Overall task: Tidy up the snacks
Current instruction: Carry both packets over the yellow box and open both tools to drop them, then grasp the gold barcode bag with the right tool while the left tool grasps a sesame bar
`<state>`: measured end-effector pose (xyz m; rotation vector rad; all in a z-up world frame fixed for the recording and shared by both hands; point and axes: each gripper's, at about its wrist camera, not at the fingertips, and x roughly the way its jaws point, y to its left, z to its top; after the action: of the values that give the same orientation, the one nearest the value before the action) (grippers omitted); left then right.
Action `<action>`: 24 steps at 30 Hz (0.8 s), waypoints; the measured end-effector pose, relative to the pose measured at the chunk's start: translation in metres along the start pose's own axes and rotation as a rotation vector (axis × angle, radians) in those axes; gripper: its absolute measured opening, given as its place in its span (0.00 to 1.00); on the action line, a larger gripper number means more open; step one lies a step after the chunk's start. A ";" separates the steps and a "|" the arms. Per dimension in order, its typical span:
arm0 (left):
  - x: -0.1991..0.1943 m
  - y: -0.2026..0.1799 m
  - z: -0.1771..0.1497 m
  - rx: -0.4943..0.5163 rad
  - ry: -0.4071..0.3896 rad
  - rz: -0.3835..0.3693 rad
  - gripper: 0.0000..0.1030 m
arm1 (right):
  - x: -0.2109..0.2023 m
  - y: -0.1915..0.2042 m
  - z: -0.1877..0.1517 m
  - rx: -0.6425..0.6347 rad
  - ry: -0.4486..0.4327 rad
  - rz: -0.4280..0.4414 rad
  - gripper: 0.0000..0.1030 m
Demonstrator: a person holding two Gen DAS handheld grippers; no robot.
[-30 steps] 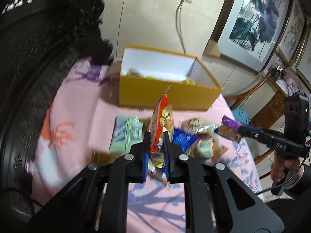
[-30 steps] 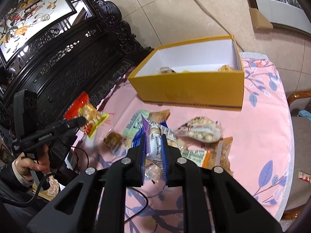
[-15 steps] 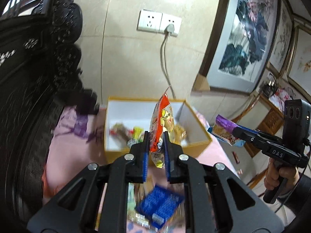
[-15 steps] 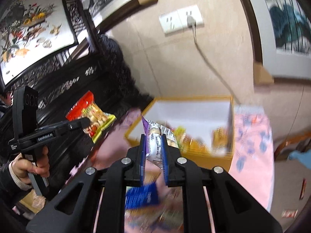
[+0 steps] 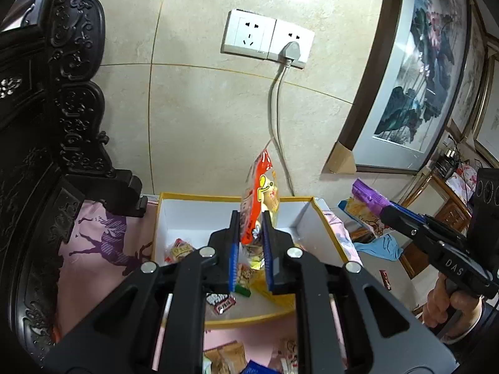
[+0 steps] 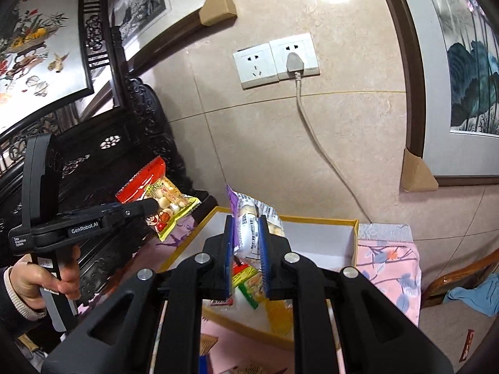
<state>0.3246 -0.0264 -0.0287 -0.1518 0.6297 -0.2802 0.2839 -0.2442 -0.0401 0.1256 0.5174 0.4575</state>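
Left claw (image 5: 252, 246) clamps red-orange plastic snack packet (image 5: 260, 199); right claw (image 6: 246, 254) clamps purple-and-white wrapped biscuit pack (image 6: 249, 218). Risk: releasing short of yellow cardboard box (image 5: 299, 201).

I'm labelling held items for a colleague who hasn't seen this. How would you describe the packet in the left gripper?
Find the yellow box on the pink tablecloth below the wall sockets. Above its open top, the left gripper pinches a red-and-orange snack packet upright. The other held packet, in the right gripper, is purple and white.
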 end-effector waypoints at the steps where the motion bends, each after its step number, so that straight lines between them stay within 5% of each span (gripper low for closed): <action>1: 0.004 -0.001 0.000 -0.001 0.000 0.007 0.20 | 0.006 -0.001 0.001 0.006 0.017 -0.008 0.28; 2: 0.008 0.000 0.000 -0.008 0.007 0.019 0.33 | 0.013 -0.003 0.001 0.018 0.032 -0.033 0.65; 3: 0.011 0.001 -0.001 -0.029 0.016 0.041 0.74 | 0.015 -0.006 -0.001 0.035 0.030 -0.081 0.92; 4: 0.009 0.003 -0.002 -0.068 0.006 0.086 0.86 | 0.012 -0.008 -0.003 0.049 0.013 -0.095 0.96; 9: -0.012 0.001 -0.011 -0.071 -0.038 0.064 0.86 | -0.007 -0.011 -0.014 0.048 0.014 -0.046 0.96; 24: -0.073 0.024 -0.102 -0.136 0.081 0.106 0.89 | -0.065 -0.016 -0.103 0.088 0.154 -0.095 0.96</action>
<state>0.2123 0.0124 -0.0752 -0.2379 0.7355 -0.1417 0.1885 -0.2878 -0.1037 0.1507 0.6925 0.3533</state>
